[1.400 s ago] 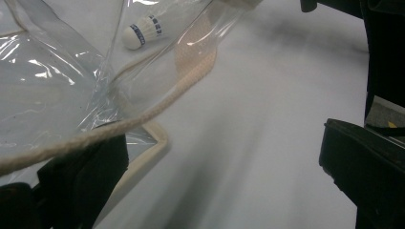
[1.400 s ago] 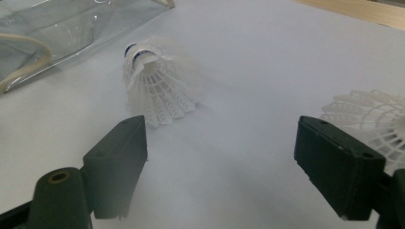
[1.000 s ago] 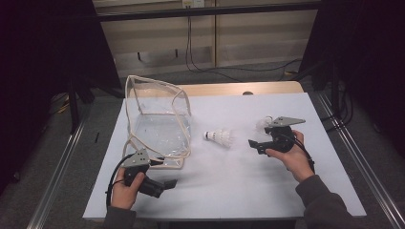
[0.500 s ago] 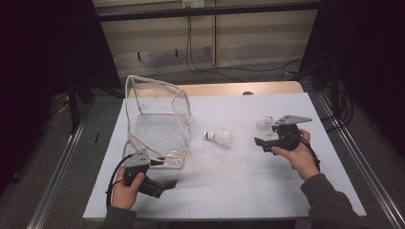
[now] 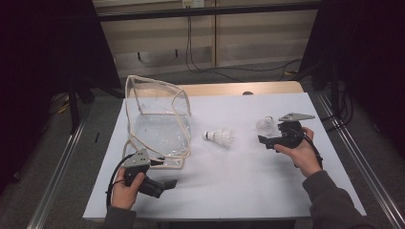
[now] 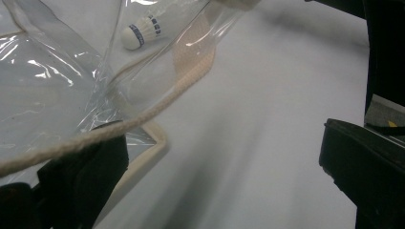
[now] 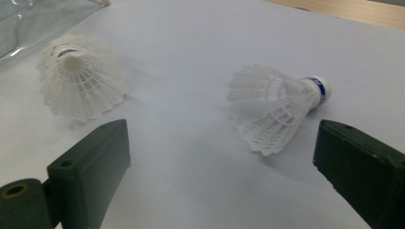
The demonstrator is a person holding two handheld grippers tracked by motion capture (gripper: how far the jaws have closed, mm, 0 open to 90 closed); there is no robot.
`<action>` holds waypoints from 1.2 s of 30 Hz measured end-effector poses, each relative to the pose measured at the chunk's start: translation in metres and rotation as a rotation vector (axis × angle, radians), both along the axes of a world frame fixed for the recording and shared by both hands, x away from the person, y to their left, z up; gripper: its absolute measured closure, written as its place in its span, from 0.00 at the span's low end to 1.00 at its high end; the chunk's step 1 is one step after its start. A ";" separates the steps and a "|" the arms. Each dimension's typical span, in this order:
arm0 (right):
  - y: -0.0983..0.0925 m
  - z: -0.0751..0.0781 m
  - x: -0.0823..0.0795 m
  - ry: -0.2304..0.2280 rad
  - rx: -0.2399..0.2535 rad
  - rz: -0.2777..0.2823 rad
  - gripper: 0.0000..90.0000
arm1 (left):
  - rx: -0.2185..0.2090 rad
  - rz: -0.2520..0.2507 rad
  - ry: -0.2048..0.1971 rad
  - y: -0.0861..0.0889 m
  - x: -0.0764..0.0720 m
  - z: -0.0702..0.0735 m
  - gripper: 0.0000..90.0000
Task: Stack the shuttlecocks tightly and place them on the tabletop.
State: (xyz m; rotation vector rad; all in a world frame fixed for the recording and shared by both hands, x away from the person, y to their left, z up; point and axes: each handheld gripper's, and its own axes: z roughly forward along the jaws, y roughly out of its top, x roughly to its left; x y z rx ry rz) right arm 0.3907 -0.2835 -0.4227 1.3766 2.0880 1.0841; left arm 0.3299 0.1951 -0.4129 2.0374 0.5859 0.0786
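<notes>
The left gripper [image 5: 171, 183] rested near the clear bag's [image 5: 160, 125] front corner, jaws spread and holding nothing. One shuttlecock [image 5: 219, 137] lay mid-table. The right gripper [image 5: 262, 140], jaws just widened and holding nothing, sat beside the second shuttlecock [image 5: 266, 125].

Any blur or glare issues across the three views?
High view: sharp table, dark surround. Left gripper view: motion-smeared tabletop, glare streaks on the clear bag, near cord soft. Right gripper view: both shuttlecocks crisp, soft shadows; its own claw pads slightly out of focus.
</notes>
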 end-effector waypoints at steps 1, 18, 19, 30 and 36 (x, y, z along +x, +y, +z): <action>-0.001 0.000 0.000 0.002 0.003 -0.006 0.05 | -0.001 0.000 -0.001 0.000 0.000 0.000 0.03; -0.010 -0.002 0.011 -0.005 -0.035 -0.096 0.20 | -0.003 0.000 0.001 0.000 0.000 0.000 0.03; -0.010 -0.002 0.012 -0.004 -0.039 -0.102 0.21 | -0.003 0.000 0.000 0.000 0.000 0.000 0.03; -0.009 -0.004 0.021 -0.012 -0.062 -0.125 0.34 | -0.005 -0.001 0.004 0.000 0.001 0.000 0.03; -0.006 -0.007 0.027 -0.006 -0.084 -0.125 0.43 | -0.007 0.000 0.006 0.000 0.000 0.000 0.03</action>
